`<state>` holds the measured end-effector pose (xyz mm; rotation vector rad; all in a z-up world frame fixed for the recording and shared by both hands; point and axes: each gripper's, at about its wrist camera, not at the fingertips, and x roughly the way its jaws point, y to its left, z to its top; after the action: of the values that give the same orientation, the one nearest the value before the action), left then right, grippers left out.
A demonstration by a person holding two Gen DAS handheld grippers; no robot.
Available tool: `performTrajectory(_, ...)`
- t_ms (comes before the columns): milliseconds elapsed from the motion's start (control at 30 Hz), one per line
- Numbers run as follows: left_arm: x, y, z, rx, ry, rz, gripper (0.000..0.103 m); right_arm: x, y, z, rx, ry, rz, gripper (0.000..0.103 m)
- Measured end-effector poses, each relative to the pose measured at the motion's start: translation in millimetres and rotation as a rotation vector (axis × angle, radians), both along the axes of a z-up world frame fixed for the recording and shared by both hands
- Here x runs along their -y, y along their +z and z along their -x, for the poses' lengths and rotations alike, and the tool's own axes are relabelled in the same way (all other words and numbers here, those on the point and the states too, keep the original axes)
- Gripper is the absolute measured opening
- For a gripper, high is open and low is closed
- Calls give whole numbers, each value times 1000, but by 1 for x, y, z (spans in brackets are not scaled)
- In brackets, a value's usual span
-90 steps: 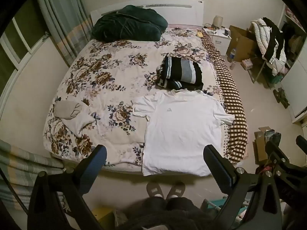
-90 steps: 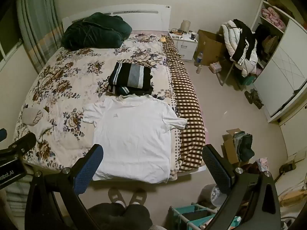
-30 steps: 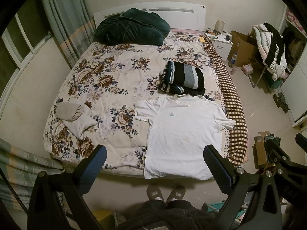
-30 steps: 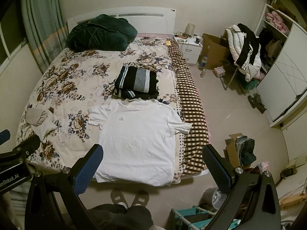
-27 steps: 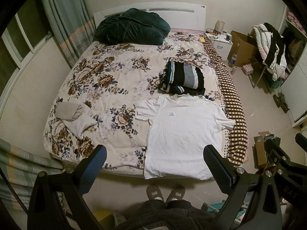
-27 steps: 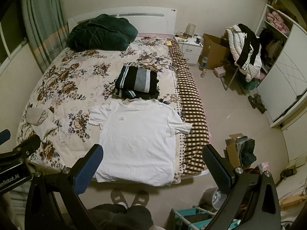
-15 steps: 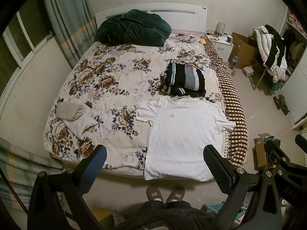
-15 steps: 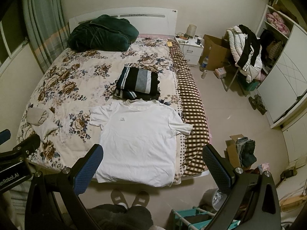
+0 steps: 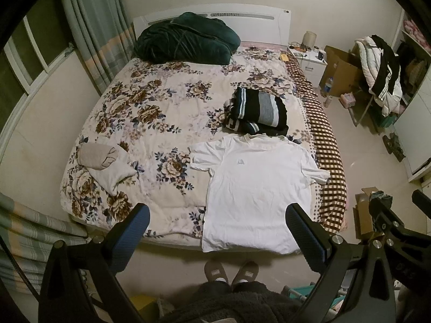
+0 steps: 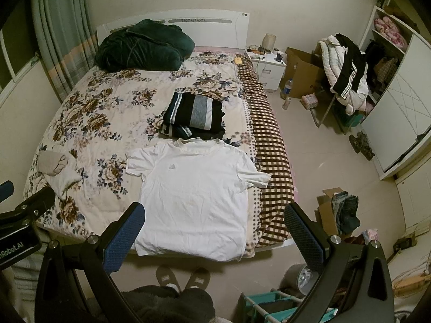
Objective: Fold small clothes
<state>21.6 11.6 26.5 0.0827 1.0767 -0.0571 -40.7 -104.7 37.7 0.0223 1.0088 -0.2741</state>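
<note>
A white T-shirt (image 9: 256, 188) lies spread flat and unfolded at the foot of the bed (image 9: 167, 113), its hem hanging over the edge. Just beyond its collar sits a folded striped garment (image 9: 258, 110), apparently finished. The left gripper (image 9: 215, 228) and right gripper (image 10: 214, 228) hang released above the shirt, holding nothing; its folding has not begun.

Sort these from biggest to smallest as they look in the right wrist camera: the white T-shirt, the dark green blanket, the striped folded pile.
1. white T-shirt
2. dark green blanket, though it lies farther from the camera, so this is unsure
3. striped folded pile
</note>
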Motion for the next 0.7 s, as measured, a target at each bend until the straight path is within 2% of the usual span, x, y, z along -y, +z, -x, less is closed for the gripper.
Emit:
performTrajectory(200, 0, 2, -9, -8, -6, 3, 103, -3, -3, -2, 0, -1, -4, 103)
performTrajectory(333, 2, -9, -15, 22, -1, -15, 103, -3, -8, -7, 0, -19, -12, 103)
performTrajectory(400, 5, -26, -35, 42, 12, -41, 103, -2, -16, -20, -5, -46, -20, 103)
performTrajectory(533, 7, -74, -96, 34, 45, -73, 103, 14, -54, -44, -1, -93, -45, 103)
performTrajectory(600, 14, -104, -133, 16, 65, -78, 103, 28, -86, -78, 0, -124, -31, 103)
performTrajectory(633, 14, -117, -147, 2, 74, -86, 103, 29, -89, -81, 0, -125, -29, 103)
performTrajectory(700, 23, -146, -178, -30, 78, -99, 103, 53, -133, -119, -13, -142, -10, 103)
